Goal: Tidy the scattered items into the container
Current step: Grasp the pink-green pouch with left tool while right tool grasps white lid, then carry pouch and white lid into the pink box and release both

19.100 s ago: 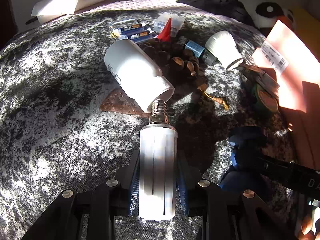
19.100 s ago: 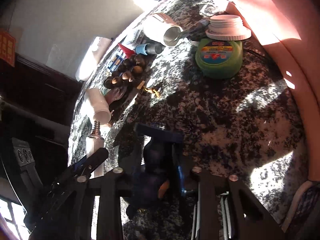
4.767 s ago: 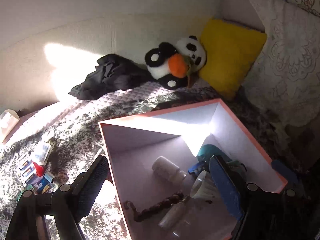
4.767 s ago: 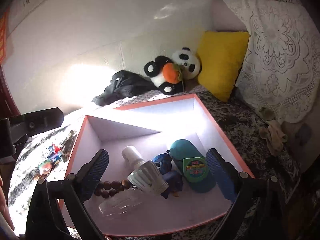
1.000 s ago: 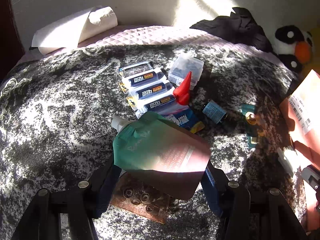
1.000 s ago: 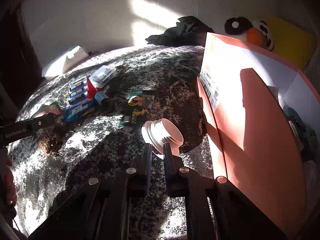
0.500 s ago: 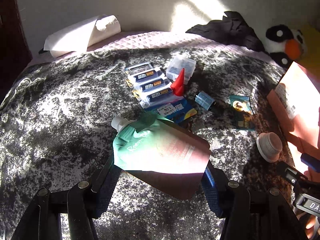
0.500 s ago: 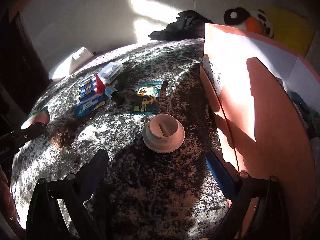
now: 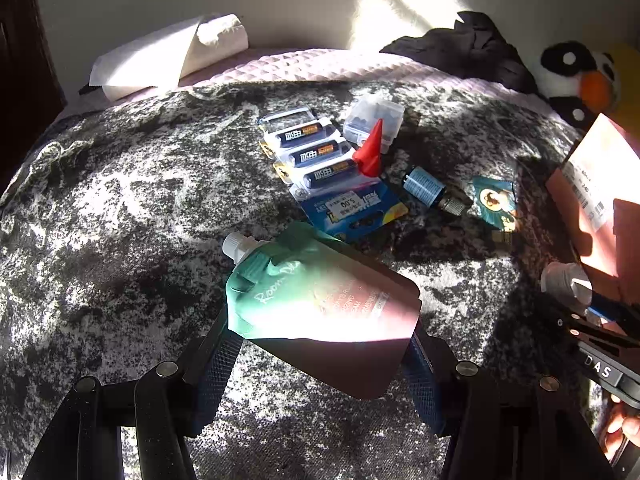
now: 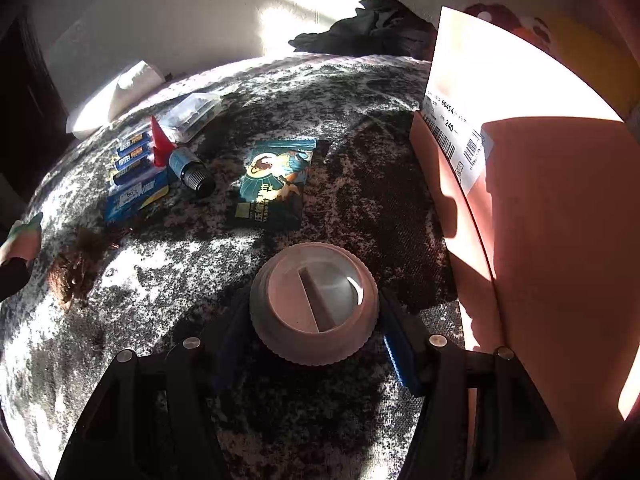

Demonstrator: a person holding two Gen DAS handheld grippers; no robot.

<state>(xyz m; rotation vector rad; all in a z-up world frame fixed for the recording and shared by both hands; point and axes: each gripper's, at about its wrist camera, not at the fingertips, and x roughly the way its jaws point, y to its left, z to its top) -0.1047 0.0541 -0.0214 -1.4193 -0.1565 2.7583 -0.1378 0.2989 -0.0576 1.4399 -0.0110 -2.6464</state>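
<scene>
My left gripper [image 9: 320,356] is shut on a green and pink spout pouch [image 9: 320,296] and holds it above the speckled bedspread. My right gripper [image 10: 316,320] has its fingers against both sides of a white ribbed cap [image 10: 314,302], which also shows in the left wrist view [image 9: 566,284]. The pink box [image 10: 540,216] stands to the right, its wall close to the right gripper. Battery packs [image 9: 316,156], a red cone [image 9: 372,152], a blue card pack [image 9: 352,210], a small blue bottle [image 9: 426,190] and a teal packet [image 10: 276,184] lie scattered.
A clear plastic case [image 9: 374,120] lies behind the cone. A brown foil piece [image 10: 76,268] lies at the left. A white folded cloth [image 9: 168,56], black clothing [image 9: 460,52] and a panda plush [image 9: 576,76] sit along the wall.
My right gripper has dropped onto the white cap and closed its fingers around it. My left gripper still holds the pouch and has barely moved.
</scene>
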